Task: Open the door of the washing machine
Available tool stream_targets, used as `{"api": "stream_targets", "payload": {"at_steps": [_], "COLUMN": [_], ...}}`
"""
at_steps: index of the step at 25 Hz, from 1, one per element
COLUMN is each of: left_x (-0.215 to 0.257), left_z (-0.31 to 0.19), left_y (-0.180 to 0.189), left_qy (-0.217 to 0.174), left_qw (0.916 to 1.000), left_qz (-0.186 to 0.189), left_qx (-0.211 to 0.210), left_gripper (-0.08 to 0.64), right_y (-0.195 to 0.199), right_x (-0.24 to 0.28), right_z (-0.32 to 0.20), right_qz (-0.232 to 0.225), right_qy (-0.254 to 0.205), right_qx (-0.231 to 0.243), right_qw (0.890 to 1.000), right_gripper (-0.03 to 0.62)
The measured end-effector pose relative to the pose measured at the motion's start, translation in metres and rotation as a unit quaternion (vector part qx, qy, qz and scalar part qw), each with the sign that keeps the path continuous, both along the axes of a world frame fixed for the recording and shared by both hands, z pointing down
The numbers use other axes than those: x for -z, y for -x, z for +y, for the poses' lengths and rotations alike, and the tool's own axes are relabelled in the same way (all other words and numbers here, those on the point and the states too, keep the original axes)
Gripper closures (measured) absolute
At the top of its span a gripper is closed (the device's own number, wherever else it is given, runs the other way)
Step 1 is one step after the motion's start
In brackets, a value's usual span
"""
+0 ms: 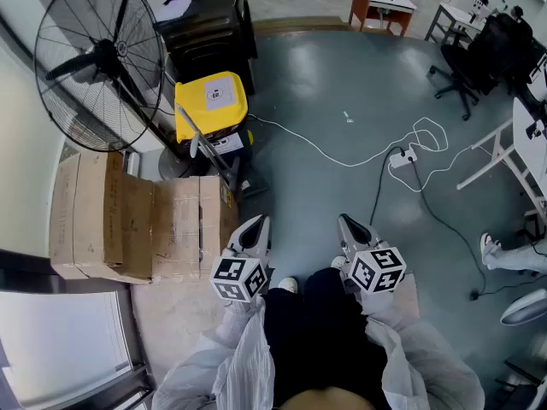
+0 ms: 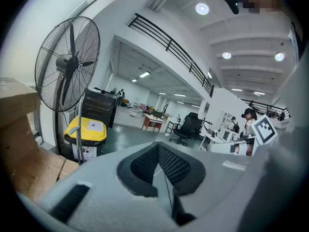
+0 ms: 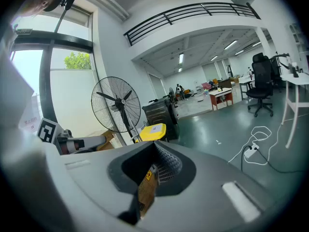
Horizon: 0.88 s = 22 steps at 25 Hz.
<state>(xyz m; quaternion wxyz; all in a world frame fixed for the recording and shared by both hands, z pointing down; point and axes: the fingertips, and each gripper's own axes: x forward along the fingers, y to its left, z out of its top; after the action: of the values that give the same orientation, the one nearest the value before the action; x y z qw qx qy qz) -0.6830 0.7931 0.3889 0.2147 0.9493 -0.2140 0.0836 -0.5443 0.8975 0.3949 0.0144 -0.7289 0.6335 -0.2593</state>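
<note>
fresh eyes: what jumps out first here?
A big black pedestal fan stands at the head view's upper left, with a yellow-lidded bin beside it and cardboard boxes below. A white cable snakes over the grey floor to a power strip. The left gripper and right gripper sit low, jaws together; no washing machine shows.

Open-plan office; desk [image 3: 220, 94], swivel chair [image 3: 261, 79], mezzanine railing [image 3: 193, 11]
</note>
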Motion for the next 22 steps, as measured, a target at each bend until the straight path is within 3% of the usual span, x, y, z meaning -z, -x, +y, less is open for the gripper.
{"api": "stream_targets", "payload": {"at_steps": [14, 17, 22], "left_x": [0.001, -0.003, -0.003], "left_z": [0.015, 0.011, -0.013], "left_y": [0.036, 0.034, 0.006], "left_qy": [-0.012, 0.002, -0.006], "left_qw": [0.9998, 0.9998, 0.9999], "left_qz": [-0.017, -0.017, -0.008], "left_qx": [-0.004, -0.008, -0.008], "left_gripper": [0.556, 0.35, 0.2], "right_y": [0.047, 0.042, 0.015], "right_x": [-0.007, -0.007, -0.005], "right_z": [0.01, 0.004, -0.022], "right_qz": [-0.022, -0.018, -0.026], "right_qy": [-0.007, -0.006, -0.019], "right_qx": [0.002, 0.002, 0.008], "right_qw": [1.0, 1.0, 0.999], "right_gripper": [0.584, 0.584, 0.584]}}
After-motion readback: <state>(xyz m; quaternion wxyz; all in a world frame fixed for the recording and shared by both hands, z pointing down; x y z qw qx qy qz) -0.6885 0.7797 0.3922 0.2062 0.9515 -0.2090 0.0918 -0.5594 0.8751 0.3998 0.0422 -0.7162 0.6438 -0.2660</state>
